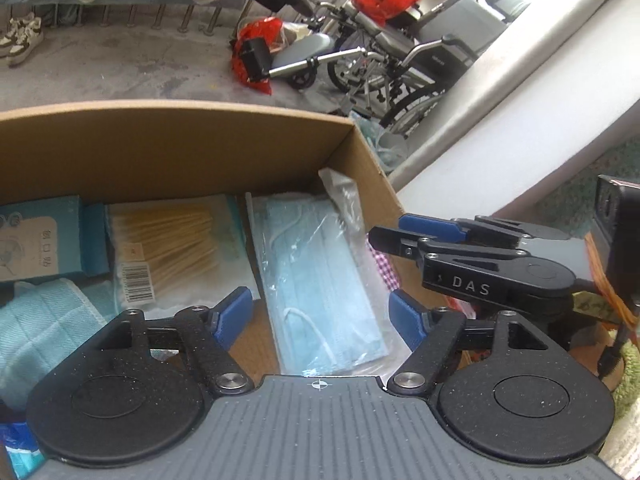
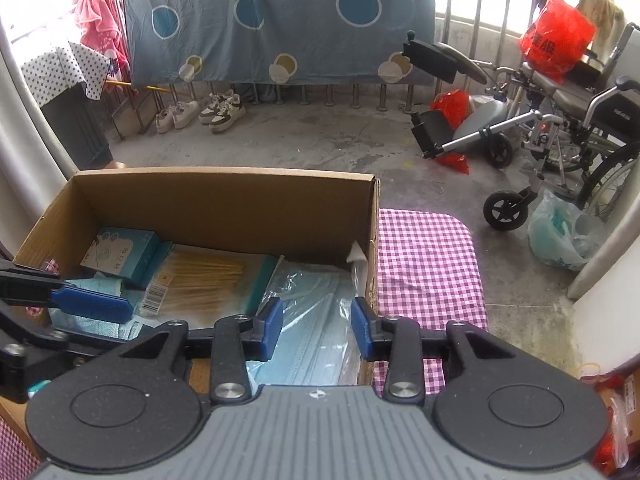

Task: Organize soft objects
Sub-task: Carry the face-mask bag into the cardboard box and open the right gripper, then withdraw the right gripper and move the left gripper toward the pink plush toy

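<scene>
An open cardboard box [image 1: 168, 148] [image 2: 224, 200] holds the soft goods. A clear packet of blue face masks [image 1: 320, 280] [image 2: 316, 300] lies flat along its right side. To the left of it are a bag of cotton swabs [image 1: 172, 240] [image 2: 204, 276], a teal mask carton [image 1: 36, 236] [image 2: 120, 252] and a folded light-blue cloth [image 1: 40, 328]. My left gripper [image 1: 322, 316] hangs open just above the mask packet, its pads clear of it. My right gripper [image 2: 316, 328] is also open over the same packet, with nothing pinched; in the left wrist view it shows at the box's right wall [image 1: 420, 236].
The box stands on a purple checked cloth [image 2: 428, 264]. On the concrete floor beyond are a wheelchair [image 2: 560, 128], red plastic bags [image 2: 556, 40], a pale green bag [image 2: 560, 236] and pairs of shoes [image 2: 200, 112]. A white wall [image 1: 520, 128] runs along the right.
</scene>
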The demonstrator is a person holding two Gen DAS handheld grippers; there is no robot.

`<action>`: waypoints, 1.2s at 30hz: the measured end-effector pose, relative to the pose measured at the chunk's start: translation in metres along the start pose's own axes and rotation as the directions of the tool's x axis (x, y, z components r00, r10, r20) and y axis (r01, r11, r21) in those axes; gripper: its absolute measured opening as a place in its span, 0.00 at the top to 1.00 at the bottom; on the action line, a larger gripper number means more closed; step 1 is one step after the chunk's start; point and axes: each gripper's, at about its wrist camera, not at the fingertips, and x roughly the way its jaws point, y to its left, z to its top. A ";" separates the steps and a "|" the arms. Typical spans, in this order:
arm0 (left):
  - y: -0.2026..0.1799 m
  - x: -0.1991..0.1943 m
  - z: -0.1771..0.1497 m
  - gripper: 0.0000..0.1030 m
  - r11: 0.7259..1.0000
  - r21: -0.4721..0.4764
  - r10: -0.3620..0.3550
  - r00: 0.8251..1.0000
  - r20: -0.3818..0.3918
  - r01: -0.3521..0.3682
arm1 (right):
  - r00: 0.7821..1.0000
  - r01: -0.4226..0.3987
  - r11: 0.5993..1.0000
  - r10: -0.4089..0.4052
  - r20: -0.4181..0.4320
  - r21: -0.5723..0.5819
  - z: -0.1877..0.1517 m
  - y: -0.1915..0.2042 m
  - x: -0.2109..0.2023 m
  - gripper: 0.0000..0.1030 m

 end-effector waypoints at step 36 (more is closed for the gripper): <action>-0.016 -0.166 -0.196 0.00 0.988 0.049 0.123 0.939 0.321 -0.146 | 0.968 0.140 0.971 -0.092 0.235 -0.194 -0.132 0.112 -0.207 0.00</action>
